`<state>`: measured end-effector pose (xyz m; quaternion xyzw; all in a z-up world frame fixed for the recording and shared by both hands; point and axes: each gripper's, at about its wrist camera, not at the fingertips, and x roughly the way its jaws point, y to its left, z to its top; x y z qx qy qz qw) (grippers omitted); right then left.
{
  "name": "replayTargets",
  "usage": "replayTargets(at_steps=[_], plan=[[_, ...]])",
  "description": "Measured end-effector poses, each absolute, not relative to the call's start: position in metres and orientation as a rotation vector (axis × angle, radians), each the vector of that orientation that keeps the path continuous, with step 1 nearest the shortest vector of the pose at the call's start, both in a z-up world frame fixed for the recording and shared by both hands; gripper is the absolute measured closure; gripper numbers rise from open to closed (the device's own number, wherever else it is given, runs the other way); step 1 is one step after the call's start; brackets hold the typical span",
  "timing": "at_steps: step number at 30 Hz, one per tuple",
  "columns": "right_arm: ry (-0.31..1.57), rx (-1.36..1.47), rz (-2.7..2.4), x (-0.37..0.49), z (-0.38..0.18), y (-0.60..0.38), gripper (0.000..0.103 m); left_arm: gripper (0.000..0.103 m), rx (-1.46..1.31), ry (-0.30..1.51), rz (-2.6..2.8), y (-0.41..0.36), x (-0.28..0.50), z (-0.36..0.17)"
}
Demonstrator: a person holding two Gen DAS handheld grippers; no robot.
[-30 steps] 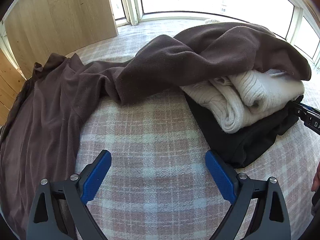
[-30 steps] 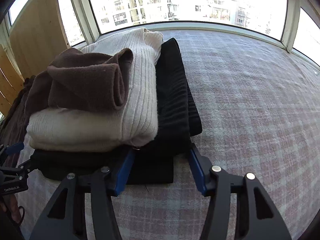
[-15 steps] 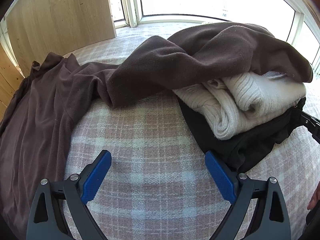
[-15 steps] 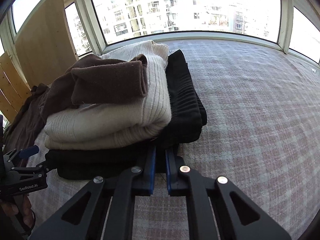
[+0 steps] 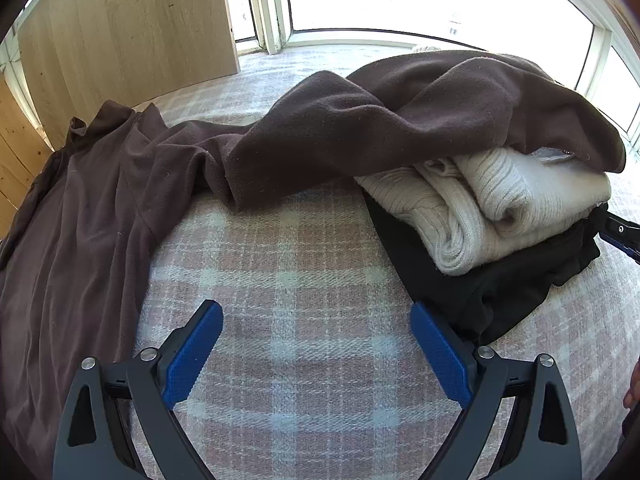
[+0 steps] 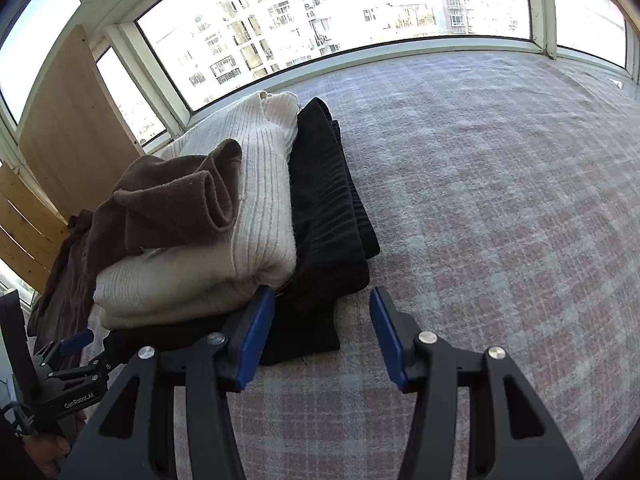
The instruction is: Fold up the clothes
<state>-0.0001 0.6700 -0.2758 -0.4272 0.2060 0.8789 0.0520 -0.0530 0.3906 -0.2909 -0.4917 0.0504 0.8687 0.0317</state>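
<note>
A folded cream knit sweater (image 5: 500, 204) lies on a folded black garment (image 5: 492, 296). A brown fleece garment (image 5: 360, 140) lies spread at the left, with one end draped over the stack. My left gripper (image 5: 316, 344) is open and empty above the plaid cover, in front of the stack. In the right wrist view the stack shows the cream sweater (image 6: 256, 216), the black garment (image 6: 328, 216) and the brown end (image 6: 172, 204) on top. My right gripper (image 6: 320, 332) is open and empty at the black garment's near corner.
A pink and grey plaid cover (image 5: 288, 264) spreads under everything and runs far right (image 6: 500, 200). Wooden panels (image 5: 120, 28) stand at the back left. Windows (image 6: 340, 12) line the far side. The left gripper (image 6: 68, 372) shows at the right wrist view's lower left.
My right gripper shut at the black garment's corner half a second ago, then opened and drew back a little. My left gripper stayed open; the stack shifted slightly in its view.
</note>
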Motion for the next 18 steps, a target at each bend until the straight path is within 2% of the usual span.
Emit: replayTargets(at_steps=[4, 7, 8, 9, 10, 14, 18], plan=[[0.704, -1.333, 2.689, -0.014, -0.28, 0.662, 0.052, 0.008, -1.515, 0.175, 2.679, 0.394, -0.053, -0.29], [0.611, -1.361, 2.742, -0.014, -0.28, 0.639, 0.051, 0.008, -1.514, 0.193, 2.684, 0.395, -0.054, -0.291], [0.573, -1.375, 2.753, -0.016, -0.281, 0.635, 0.056, 0.008, -1.516, 0.189, 2.682, 0.395, -0.054, -0.291], [0.536, -1.39, 2.764, -0.017, -0.281, 0.631, 0.074, 0.008, -1.518, 0.186, 2.681, 0.395, -0.055, -0.291], [0.499, -1.405, 2.774, -0.019, -0.281, 0.627, 0.082, 0.008, -1.519, 0.183, 2.679, 0.395, -0.055, -0.292], [0.505, -1.349, 2.793, -0.012, -0.276, 0.627, 0.088, 0.008, -1.516, 0.191, 2.68, 0.396, -0.054, -0.291], [0.485, -1.253, 2.825, -0.004, -0.265, 0.627, 0.089, 0.008, -1.51, 0.188, 2.68, 0.399, -0.053, -0.287]])
